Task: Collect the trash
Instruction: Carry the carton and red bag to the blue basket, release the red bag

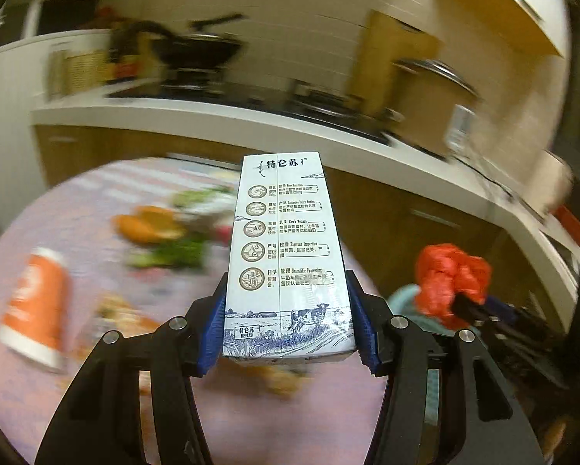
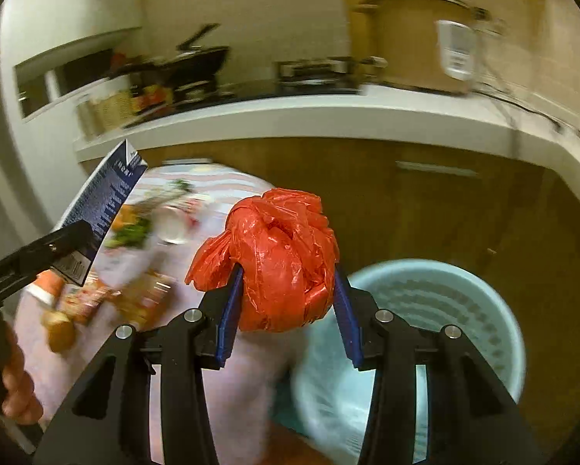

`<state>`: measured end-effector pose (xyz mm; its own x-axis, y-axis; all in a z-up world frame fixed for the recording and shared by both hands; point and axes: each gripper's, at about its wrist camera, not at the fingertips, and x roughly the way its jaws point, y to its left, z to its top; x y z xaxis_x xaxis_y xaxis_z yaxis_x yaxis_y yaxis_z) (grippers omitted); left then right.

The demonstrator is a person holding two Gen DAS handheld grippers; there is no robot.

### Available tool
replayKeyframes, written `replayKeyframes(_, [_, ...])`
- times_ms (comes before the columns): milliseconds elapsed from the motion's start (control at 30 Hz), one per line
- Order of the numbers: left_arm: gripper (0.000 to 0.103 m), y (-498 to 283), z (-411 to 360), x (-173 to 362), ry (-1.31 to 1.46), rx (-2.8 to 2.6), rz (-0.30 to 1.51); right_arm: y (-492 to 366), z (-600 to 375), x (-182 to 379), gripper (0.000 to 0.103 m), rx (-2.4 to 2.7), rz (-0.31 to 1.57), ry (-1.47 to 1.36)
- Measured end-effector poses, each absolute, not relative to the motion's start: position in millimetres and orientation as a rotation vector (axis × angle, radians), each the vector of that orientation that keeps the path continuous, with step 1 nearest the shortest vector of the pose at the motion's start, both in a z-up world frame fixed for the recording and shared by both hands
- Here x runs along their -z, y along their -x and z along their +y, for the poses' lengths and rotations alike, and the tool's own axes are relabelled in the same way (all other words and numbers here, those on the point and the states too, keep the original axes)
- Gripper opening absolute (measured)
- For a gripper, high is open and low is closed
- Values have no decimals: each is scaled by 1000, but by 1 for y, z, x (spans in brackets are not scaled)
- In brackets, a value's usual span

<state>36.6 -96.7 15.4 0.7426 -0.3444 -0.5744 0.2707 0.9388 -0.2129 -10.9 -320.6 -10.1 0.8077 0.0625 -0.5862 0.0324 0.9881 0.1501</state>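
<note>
My left gripper [image 1: 288, 321] is shut on a white and blue milk carton [image 1: 286, 255] and holds it upright above the pink round table [image 1: 57, 213]. My right gripper [image 2: 286, 310] is shut on a crumpled red plastic bag [image 2: 278, 263], held above the table's edge, left of a light blue slotted bin [image 2: 445, 310] on the floor. The red bag [image 1: 448, 279] also shows at the right of the left wrist view. The carton [image 2: 104, 201] and the left gripper show at the left of the right wrist view.
On the table lie an orange paper cup [image 1: 34, 302], orange peel and green scraps [image 1: 162, 232], a white cup [image 2: 174, 224] and snack wrappers [image 2: 96, 298]. A white kitchen counter [image 2: 328, 116] with wooden cabinets, a wok and a rice cooker [image 2: 417, 38] runs behind.
</note>
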Motion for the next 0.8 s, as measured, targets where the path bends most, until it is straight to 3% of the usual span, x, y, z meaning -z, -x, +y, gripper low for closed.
replayKeyframes(333, [54, -23, -228, 34, 7, 564, 760, 44, -413, 64, 41, 163, 737, -257])
replayKeyframes(800, [54, -28, -264, 83, -69, 578, 884, 52, -448, 114, 44, 203, 886, -322])
